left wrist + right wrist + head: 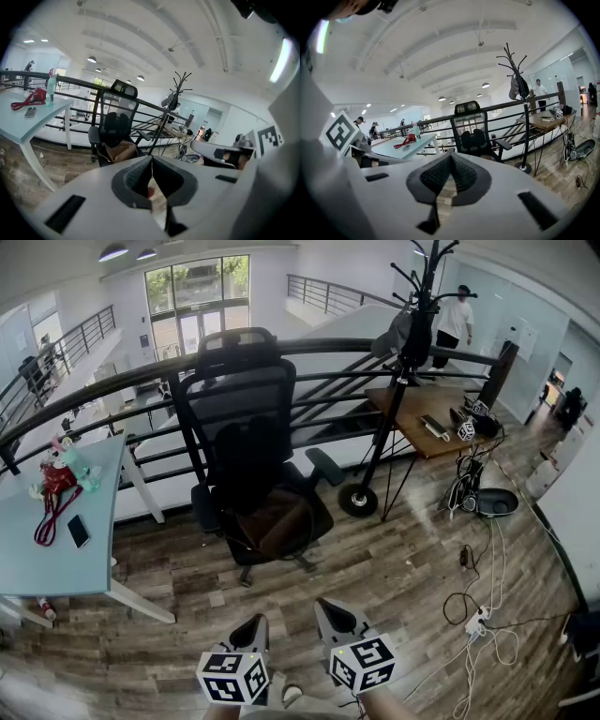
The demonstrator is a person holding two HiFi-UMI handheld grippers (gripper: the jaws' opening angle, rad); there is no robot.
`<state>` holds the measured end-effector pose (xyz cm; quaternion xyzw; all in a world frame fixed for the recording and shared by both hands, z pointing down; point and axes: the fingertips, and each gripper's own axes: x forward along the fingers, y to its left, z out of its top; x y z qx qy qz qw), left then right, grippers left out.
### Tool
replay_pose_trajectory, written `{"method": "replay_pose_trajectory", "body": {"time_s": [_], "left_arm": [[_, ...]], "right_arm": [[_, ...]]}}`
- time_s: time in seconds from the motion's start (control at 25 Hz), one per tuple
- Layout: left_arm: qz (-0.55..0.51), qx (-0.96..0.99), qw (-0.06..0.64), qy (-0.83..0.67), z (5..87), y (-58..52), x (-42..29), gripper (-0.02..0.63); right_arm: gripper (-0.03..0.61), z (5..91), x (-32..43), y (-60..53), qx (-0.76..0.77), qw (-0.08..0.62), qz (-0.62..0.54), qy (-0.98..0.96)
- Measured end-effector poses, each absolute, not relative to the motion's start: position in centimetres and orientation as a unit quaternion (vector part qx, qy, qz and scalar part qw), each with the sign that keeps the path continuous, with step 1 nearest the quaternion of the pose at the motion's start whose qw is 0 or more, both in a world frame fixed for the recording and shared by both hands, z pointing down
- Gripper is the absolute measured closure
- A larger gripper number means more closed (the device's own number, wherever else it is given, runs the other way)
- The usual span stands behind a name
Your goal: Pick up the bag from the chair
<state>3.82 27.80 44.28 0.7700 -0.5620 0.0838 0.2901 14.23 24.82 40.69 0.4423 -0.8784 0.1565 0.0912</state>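
Sitting at the far left of the head view, a pale blue table (pixel 56 559) is carrying a red strap (pixel 52 495), a dark phone (pixel 79 532) and a few small items that are too small to name. None of it is bearing on the job.

Just right of that, low in the view, the left gripper (pixel 254 623) is hanging over the wooden floor with its jaws pressed together and nothing between them; its own view is showing the pads meeting on empty air.

Ahead, in the middle, the black office chair (pixel 239 395) is standing against the railing, and the brown bag (pixel 277 526) is lying on its seat, slumped toward the backrest. The bag is resting well apart from both tools, untouched.

Beside its partner, the right gripper (pixel 331 608) is pointing toward the chair, likewise closed and carrying nothing.

Further right, a black coat stand (pixel 395 418) is rising beside the chair, a wooden desk (pixel 417 407) is standing behind it, and loose cables (pixel 487 615) are trailing across the floor.

Judging from this, the task is barely beginning: nothing is being held, and the approach, the opening of a jaw, the closing on the bag and the lift are all not yet done.
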Motion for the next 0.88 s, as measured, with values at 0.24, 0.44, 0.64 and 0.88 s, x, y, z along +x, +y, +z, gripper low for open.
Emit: {"method": "replay_pose_trajectory", "body": {"time_s": [0.24,0.44,0.64,0.88], "left_arm": [[0.083,0.774,0.273,-0.565,43.0,31.1,4.1,0.609],[0.072,0.775,0.262,-0.570,41.9,32.3,4.1,0.609],[0.067,0.767,0.263,-0.581,41.9,33.2,3.3,0.609],[0.070,0.757,0.281,-0.585,43.1,33.4,3.0,0.609]], "right_arm": [[0.578,39.5,14.1,29.1,0.442,0.088,0.141,-0.882],[0.578,39.2,13.5,30.7,0.430,0.092,0.133,-0.888],[0.578,39.0,12.8,31.4,0.420,0.084,0.134,-0.894],[0.578,40.2,12.3,31.6,0.404,0.098,0.151,-0.897]]}}
